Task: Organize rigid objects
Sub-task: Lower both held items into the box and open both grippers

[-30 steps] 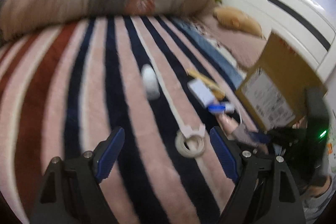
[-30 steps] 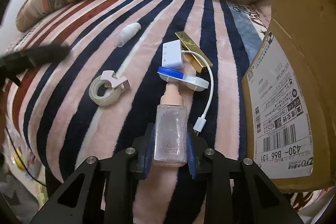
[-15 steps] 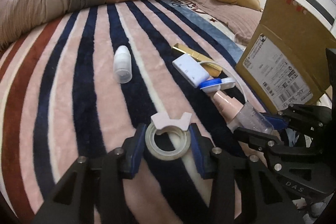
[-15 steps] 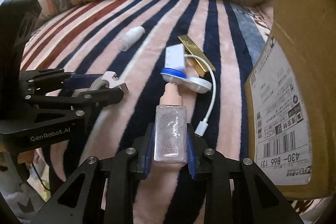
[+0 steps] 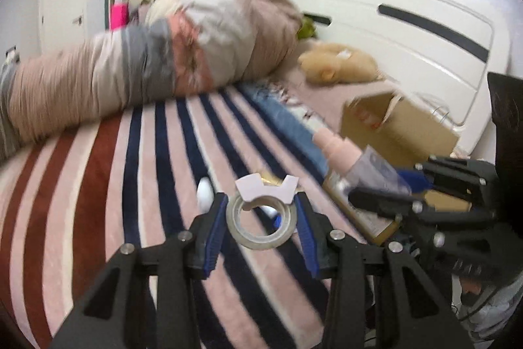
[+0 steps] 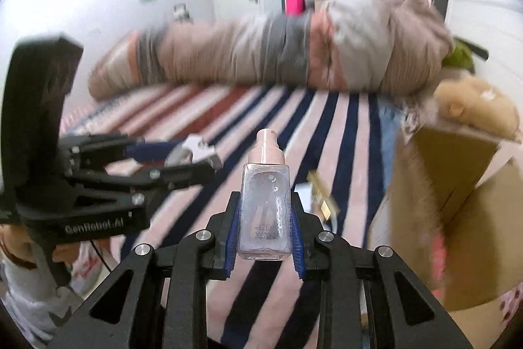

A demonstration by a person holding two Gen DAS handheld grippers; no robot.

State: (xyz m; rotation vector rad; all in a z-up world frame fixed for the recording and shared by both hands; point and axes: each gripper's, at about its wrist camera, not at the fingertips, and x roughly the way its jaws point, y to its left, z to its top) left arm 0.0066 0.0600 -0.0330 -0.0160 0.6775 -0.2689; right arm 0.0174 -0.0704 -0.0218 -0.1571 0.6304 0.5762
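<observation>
Left gripper (image 5: 261, 226): jaws pinching the tape roll (image 5: 261, 226) across its outer rim, ring lying flat between the blue pads, white dispenser tab pointing to 12 o'clock; a grip across the width stops the ring rolling out.

Right gripper (image 6: 264, 228): jaws pinching the pump bottle (image 6: 264, 211) by its flat clear sides, pink pump head up at 12 o'clock; upright and low on the body, likely so it drops in base-first.

Height: both items up in the air, clear of the striped blanket (image 5: 98, 185); half a second ago both lay on it, and a full second ago the left jaws were spread wide short of the tape.

View shift: cameras tilted up from the bed, so wall, shelves and rolled duvet (image 6: 278, 54) now fill the top half; heavy motion blur, a fast lift.

Cardboard box (image 6: 457, 201): at 3 o'clock of the bottle, flaps open, the likely drop point.

Left behind: gold bar (image 6: 322, 198) at 3 o'clock, just beside the bottle, plus a small white bottle (image 5: 205, 193) at 9 o'clock of the tape, both on the blanket; other bits too blurred to name.

Pairing: grippers near each other, side by side, each visible from the other's camera.
</observation>
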